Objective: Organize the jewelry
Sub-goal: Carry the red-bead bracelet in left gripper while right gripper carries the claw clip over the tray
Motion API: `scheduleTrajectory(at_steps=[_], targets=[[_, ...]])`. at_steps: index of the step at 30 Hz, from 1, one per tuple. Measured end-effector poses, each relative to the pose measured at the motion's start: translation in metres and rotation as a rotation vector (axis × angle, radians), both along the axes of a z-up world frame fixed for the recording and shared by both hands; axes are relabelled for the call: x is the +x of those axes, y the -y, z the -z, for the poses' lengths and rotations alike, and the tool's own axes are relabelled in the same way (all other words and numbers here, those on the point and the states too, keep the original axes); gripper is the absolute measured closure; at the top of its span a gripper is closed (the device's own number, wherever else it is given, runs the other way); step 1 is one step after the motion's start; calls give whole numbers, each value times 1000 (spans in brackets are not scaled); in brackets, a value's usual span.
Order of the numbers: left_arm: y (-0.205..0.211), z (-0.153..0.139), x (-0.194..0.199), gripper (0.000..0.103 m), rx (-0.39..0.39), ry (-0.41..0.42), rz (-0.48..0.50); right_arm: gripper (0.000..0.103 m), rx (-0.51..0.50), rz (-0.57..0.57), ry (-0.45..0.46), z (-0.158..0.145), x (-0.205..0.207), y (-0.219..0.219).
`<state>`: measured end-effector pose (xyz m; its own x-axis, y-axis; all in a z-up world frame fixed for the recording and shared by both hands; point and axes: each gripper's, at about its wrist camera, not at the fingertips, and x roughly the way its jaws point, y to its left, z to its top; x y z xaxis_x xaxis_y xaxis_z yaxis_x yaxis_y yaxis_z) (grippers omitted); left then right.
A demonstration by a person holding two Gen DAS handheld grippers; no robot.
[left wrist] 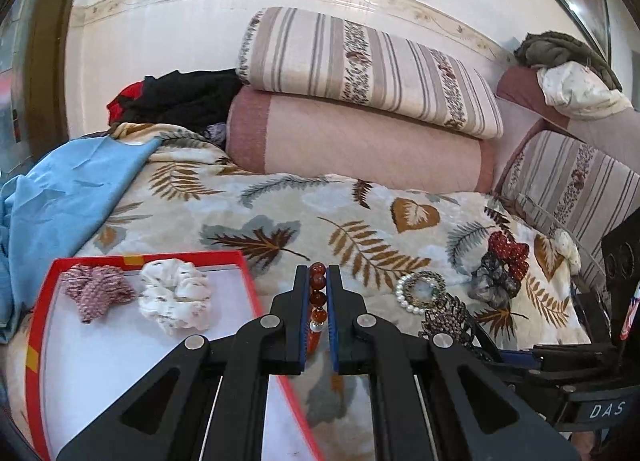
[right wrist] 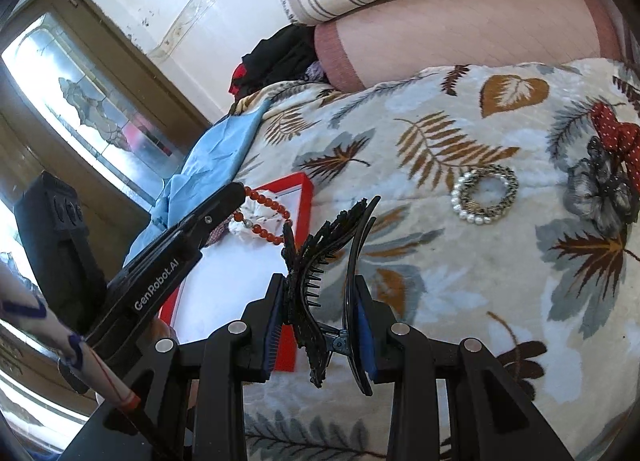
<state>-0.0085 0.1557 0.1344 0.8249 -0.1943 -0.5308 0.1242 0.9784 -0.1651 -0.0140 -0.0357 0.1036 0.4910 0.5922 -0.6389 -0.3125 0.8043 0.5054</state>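
Observation:
My left gripper (left wrist: 318, 273) is shut on a red bead bracelet (left wrist: 317, 289) and holds it above the bed, just right of the red-rimmed box (left wrist: 140, 259). The bracelet also shows in the right wrist view (right wrist: 266, 207), hanging from the left gripper's fingers (right wrist: 224, 201). The box holds a pink patterned scrunchie (left wrist: 96, 289) and a white scrunchie (left wrist: 176, 301). My right gripper (right wrist: 320, 285) is shut on a black hair claw clip (right wrist: 320, 261), squeezing it open. A pearl bracelet (right wrist: 484, 193) and dark and red scrunchies (right wrist: 608, 173) lie on the leaf-print blanket.
Rolled cushions (left wrist: 360, 101) are stacked against the wall at the back. A blue cloth (left wrist: 60, 189) lies left of the box. Black and red clothes (left wrist: 176, 97) sit in the back corner. A striped cushion (left wrist: 572, 181) bounds the right side.

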Motion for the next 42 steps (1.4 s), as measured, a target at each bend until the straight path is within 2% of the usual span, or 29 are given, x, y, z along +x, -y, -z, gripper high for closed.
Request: scheduleTrajectory(at_steps=[8, 15, 21, 28, 35, 42], targets=[[-54, -5, -14, 96, -33, 9, -77, 68, 3, -33, -29, -1, -4, -33], [-105, -2, -21, 96, -70, -17, -165, 68, -10, -92, -24, -7, -3, -82], [-144, 11, -18, 96, -101, -87, -237, 68, -4, -136, -63, -1, 10, -132], [-178, 34, -12, 96, -128, -179, -312, 68, -2, -122, -142, 23, 33, -171], [-196, 51, -3, 96, -135, -250, -362, 68, -28, -106, -178, 38, 52, -195], [-195, 58, 3, 96, -131, -286, -368, 68, -61, -104, -179, 47, 65, -208]])
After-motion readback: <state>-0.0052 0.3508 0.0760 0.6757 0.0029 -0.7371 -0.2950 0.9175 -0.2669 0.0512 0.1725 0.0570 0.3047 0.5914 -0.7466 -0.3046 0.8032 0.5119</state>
